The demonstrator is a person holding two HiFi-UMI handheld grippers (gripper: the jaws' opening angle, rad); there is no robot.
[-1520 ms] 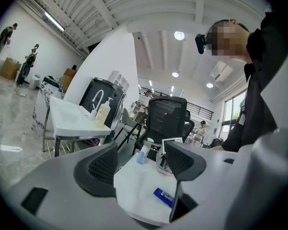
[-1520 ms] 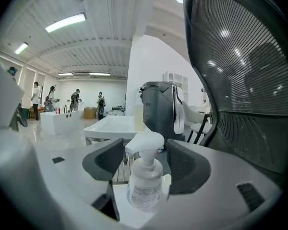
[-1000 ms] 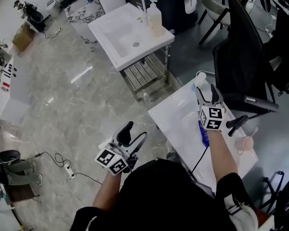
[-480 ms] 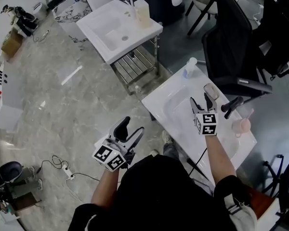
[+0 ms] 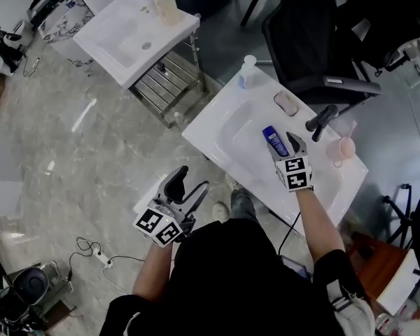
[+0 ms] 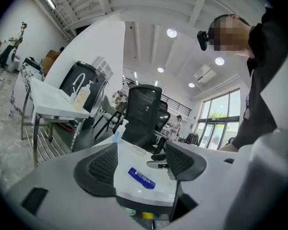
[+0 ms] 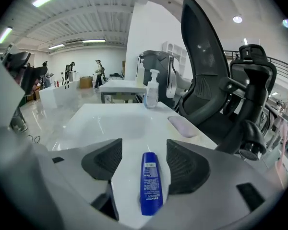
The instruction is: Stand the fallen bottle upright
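1. Hard to make out: the print on the blue bottle [image 7: 151, 183] is too small to read. In the right gripper view its near end is cut off behind the gripper's body.
2. The surface is a glossy white table [image 5: 217, 142] with a shallow basin moulded in. A spray bottle [image 5: 246, 70] stands at the far corner and a black office chair [image 5: 301, 40] sits just beyond. The floor is grey marble, and a 2nd white sink stand [image 5: 136, 33] is farther off.
3. The bottle lies flat on the table, lengthways in the gap of the right gripper [image 7: 144, 162]. Those jaws are spread, with the pads clear of it on both sides.
4. The left gripper [image 6: 140, 162] hangs off the table over the floor, jaws spread and empty, with the bottle well ahead.
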